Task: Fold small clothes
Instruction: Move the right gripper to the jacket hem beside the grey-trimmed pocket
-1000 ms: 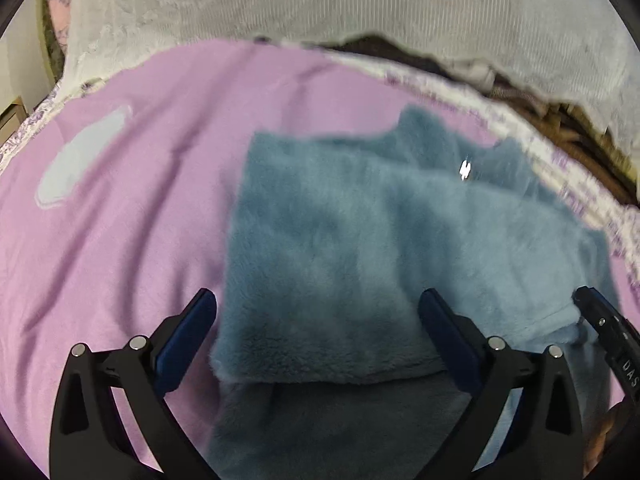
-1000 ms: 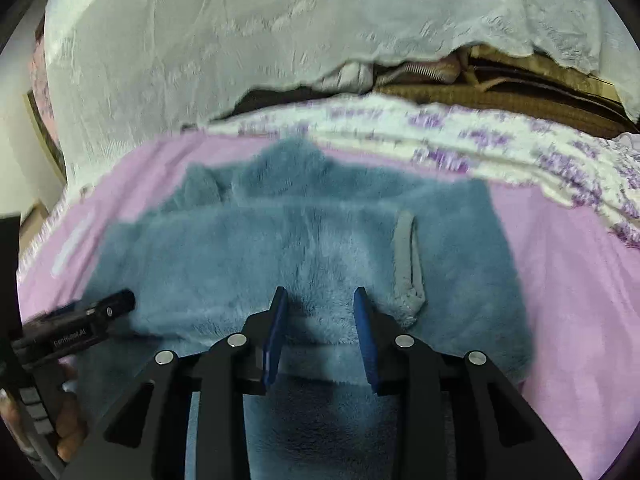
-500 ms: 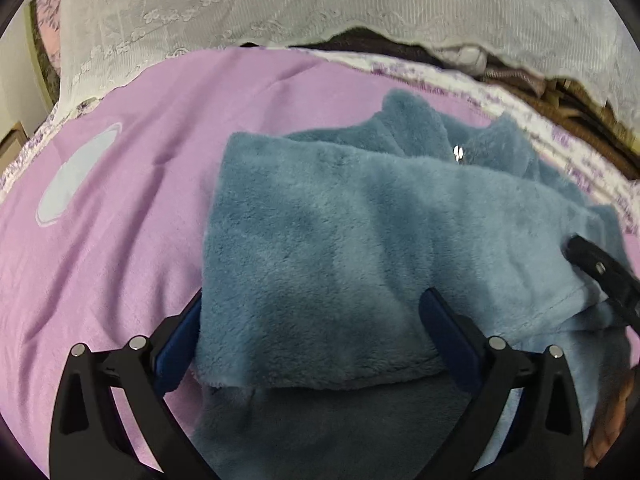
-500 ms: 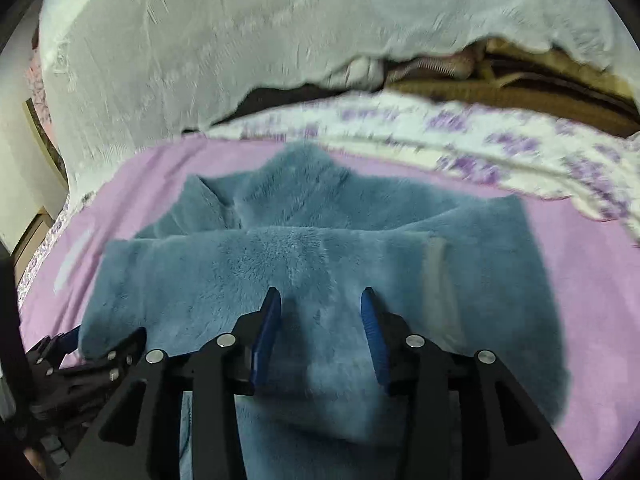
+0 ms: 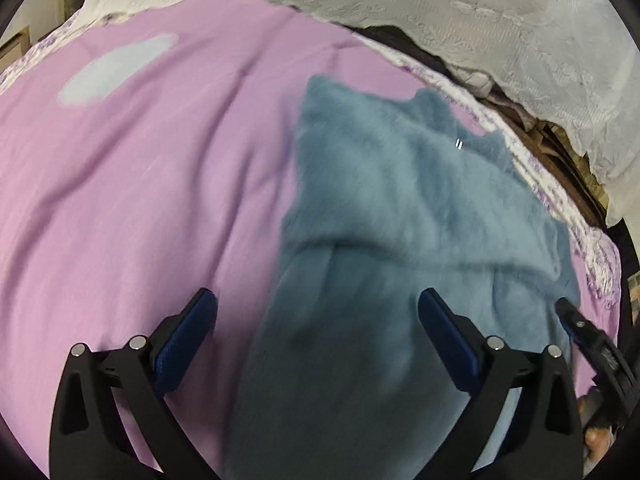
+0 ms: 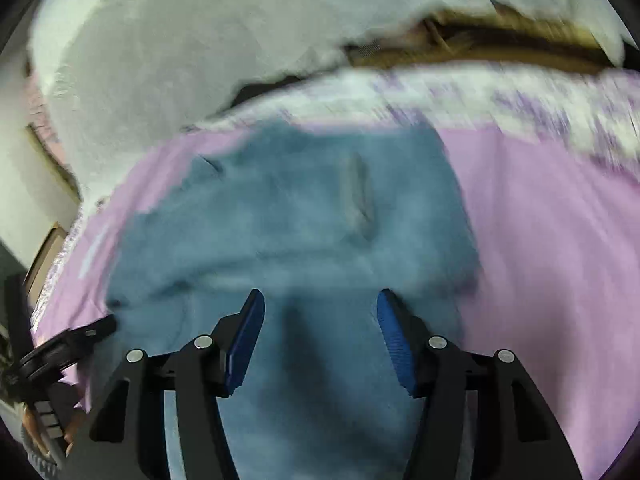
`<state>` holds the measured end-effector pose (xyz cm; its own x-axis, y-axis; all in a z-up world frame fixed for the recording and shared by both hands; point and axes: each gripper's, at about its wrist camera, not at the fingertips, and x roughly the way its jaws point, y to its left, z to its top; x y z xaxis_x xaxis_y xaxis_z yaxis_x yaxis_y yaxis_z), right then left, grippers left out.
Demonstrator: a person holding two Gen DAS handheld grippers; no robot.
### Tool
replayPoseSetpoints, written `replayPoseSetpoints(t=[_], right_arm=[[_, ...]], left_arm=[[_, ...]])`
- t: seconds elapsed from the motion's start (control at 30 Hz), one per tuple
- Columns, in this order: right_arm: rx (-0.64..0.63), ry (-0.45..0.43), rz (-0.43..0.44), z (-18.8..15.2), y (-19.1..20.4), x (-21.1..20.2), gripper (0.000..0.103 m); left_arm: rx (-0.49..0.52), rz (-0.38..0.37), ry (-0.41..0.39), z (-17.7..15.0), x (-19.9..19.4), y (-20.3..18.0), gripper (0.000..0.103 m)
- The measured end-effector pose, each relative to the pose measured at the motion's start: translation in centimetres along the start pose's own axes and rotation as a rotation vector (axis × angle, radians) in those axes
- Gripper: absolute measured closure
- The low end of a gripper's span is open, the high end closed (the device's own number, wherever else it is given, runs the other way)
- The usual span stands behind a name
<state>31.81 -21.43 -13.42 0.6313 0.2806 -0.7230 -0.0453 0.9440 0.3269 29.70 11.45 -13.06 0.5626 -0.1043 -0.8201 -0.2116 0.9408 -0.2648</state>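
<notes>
One fluffy blue-grey fleece garment (image 5: 400, 216) lies folded across itself on the lilac bedsheet (image 5: 140, 184), a white lace cover (image 5: 480, 12) bunched behind it. The left gripper (image 5: 316, 332) has its jaws wide apart over the garment's near edge, gripping nothing. The right gripper (image 6: 320, 328) has its jaws opening, with fleece below them but not pinched. No containers or readable writing show.

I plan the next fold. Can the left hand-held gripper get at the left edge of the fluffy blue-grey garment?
Probably yes. The left hand-held gripper is open above the fluffy blue-grey garment, whose edge lies uncovered on the pink bedsheet.
</notes>
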Motion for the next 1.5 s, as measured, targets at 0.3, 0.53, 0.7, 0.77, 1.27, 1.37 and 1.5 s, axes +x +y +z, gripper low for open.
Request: replayPoseSetpoints(t=[0.3,0.53,0.7,0.77,1.27,1.37,1.5], right_arm=[[0.005,-0.045,0.040,-3.4,-1.5,-5.7,0.045],[0.050,-0.070,0.024,-6.9,-4.5,-9.1,0.045],[0.046,-0.078,0.024,-9.3,-5.3,-10.8,0.045],[0.053,-0.080,0.032,-10.0,-5.7,-11.5,0.045],[0.068,-0.048,0.082,-12.0,-6.5,-12.7,0.045],[0.069,-0.046,0.086,-12.0,-6.6,-12.7,0.045],[0.075,-0.045,0.085,-12.0,-6.7,-12.6,0.045]], left_arm=[[0.087,0.029,-0.035,-6.0,-3.7,0.9,0.004],[0.113,0.025,-0.044,-9.0,-5.6,1.4,0.004],[0.083,-0.061,-0.029,-10.9,-7.0,2.9,0.004],[0.080,-0.100,-0.024,-11.5,-7.6,3.4,0.004],[0.044,-0.312,0.019,-12.6,-8.8,5.0,0.005],[-0.006,-0.409,0.014,-12.4,-9.3,5.9,0.005],[-0.027,-0.514,-0.015,-12.5,-10.3,6.2,0.005]])
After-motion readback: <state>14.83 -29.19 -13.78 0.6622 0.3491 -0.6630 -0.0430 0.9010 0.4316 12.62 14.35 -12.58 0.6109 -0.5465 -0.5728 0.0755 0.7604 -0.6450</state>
